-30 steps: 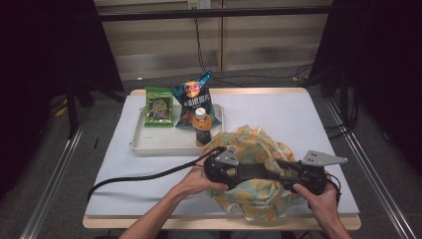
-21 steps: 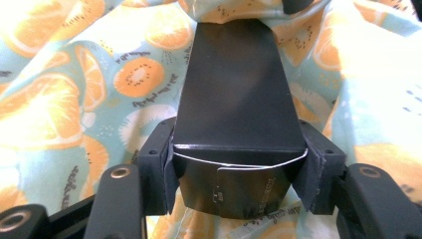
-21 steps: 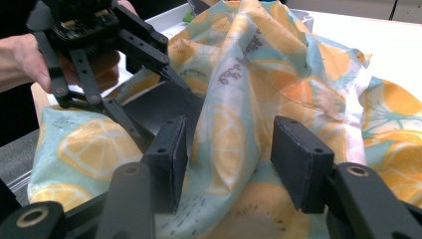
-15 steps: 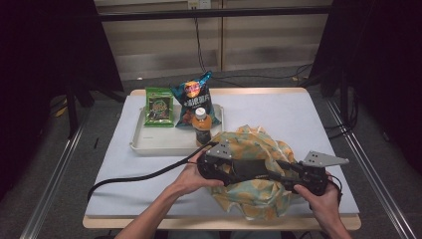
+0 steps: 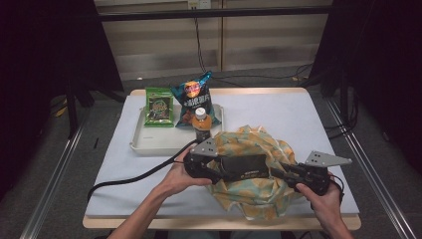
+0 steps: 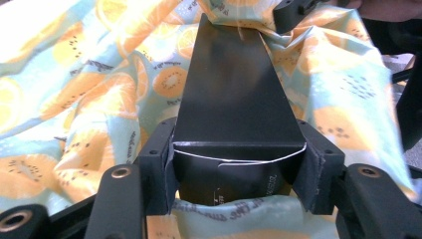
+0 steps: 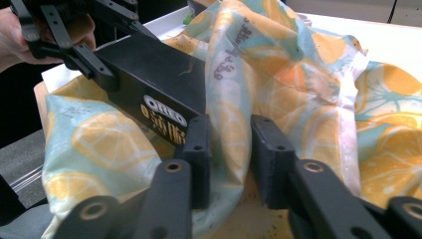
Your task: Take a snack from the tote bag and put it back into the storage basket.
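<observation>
the black oreo box (image 5: 244, 167) lies with its long axis running from 9 to 3 o'clock across the high view, level, above the table's near half. its 9 o'clock end sits between the jaws of the left gripper (image 5: 211, 171), which are pressed against its two narrow sides; in the left gripper view the box (image 6: 234, 94) stretches straight away toward 12 o'clock, flap end nearest the camera. its far end goes in among the folds of the citrus-print fabric bag (image 5: 256, 186), which bulges around and under it. in the right gripper view the box (image 7: 154, 89) points toward 10 o'clock, printed side facing the lens. the right gripper (image 7: 230, 149) pinches a fold of the bag's cloth (image 7: 234, 124) at the box's 3 o'clock end. at 11 o'clock from the bag a white tray (image 5: 149, 144) holds a green snack packet (image 5: 159, 106), a blue chip bag (image 5: 195, 98) and an orange-capped drink bottle (image 5: 201, 123).
</observation>
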`<state>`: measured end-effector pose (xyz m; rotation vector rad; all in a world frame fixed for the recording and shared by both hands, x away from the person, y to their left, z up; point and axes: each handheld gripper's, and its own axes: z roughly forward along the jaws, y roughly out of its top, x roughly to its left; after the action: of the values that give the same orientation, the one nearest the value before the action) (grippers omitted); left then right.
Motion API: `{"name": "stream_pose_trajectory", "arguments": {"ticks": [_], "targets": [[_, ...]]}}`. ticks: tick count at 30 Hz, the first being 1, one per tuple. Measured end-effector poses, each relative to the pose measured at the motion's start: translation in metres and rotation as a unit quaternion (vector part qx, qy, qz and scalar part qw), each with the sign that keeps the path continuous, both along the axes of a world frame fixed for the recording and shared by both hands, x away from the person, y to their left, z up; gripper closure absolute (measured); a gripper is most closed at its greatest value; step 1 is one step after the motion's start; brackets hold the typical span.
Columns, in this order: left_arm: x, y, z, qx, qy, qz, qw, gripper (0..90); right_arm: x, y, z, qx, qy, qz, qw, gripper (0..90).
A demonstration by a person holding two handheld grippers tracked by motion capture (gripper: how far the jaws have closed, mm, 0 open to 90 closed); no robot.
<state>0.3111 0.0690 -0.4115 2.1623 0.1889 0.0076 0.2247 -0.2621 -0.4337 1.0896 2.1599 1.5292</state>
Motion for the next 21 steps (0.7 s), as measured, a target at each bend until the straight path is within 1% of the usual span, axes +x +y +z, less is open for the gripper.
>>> {"name": "stream_pose_trajectory", "arguments": {"ticks": [1,2,4,5,7,8,11,12,13,17,19,20,21], "targets": [[-0.001,0.002,0.0,-0.005,0.004,0.0,1.0,43.8,0.0,-0.001,0.001,0.0,-0.001,0.005,1.0,75.1],[-0.001,0.005,0.001,-0.004,0.002,-0.001,1.0,43.7,0.0,-0.001,0.002,0.0,-0.002,0.008,1.0,76.9],[-0.002,0.009,0.001,-0.003,0.005,0.001,1.0,43.8,-0.002,-0.002,0.003,-0.003,-0.004,0.008,1.0,81.1],[-0.002,0.012,0.001,-0.008,0.006,0.0,0.9999,43.7,-0.002,-0.003,0.003,-0.003,-0.004,0.007,1.0,82.9],[-0.003,0.016,0.003,-0.008,0.004,0.005,0.9999,43.8,-0.003,-0.004,0.003,-0.003,-0.005,0.004,1.0,85.6],[-0.003,0.018,0.003,-0.018,0.008,0.007,0.9998,43.8,-0.004,-0.005,0.004,-0.002,-0.004,0.004,1.0,86.4],[-0.004,0.022,0.006,-0.024,0.008,0.01,0.9996,43.8,-0.005,-0.008,0.006,0.001,-0.007,-0.007,1.0,87.8],[-0.004,0.023,0.007,-0.024,0.006,0.008,0.9997,43.8,-0.005,-0.009,0.006,0.003,-0.006,-0.008,0.9999,88.0],[-0.005,0.023,0.007,-0.028,0.006,0.009,0.9995,43.8,-0.005,-0.011,0.006,0.004,-0.004,-0.008,1.0,88.2],[-0.005,0.024,0.009,-0.026,0.002,0.004,0.9996,43.8,-0.006,-0.016,0.005,0.005,0.002,-0.015,0.9999,88.4],[-0.005,0.025,0.01,-0.03,0.0,0.007,0.9995,43.8,-0.006,-0.018,0.003,0.007,0.004,-0.022,0.9997,88.4],[-0.005,0.026,0.011,-0.033,0.003,0.008,0.9994,43.8,-0.007,-0.019,0.003,0.005,0.005,-0.023,0.9997,88.4],[-0.005,0.026,0.012,-0.033,0.0,0.007,0.9994,43.8,-0.007,-0.02,0.002,0.005,0.005,-0.026,0.9996,88.4]]}}
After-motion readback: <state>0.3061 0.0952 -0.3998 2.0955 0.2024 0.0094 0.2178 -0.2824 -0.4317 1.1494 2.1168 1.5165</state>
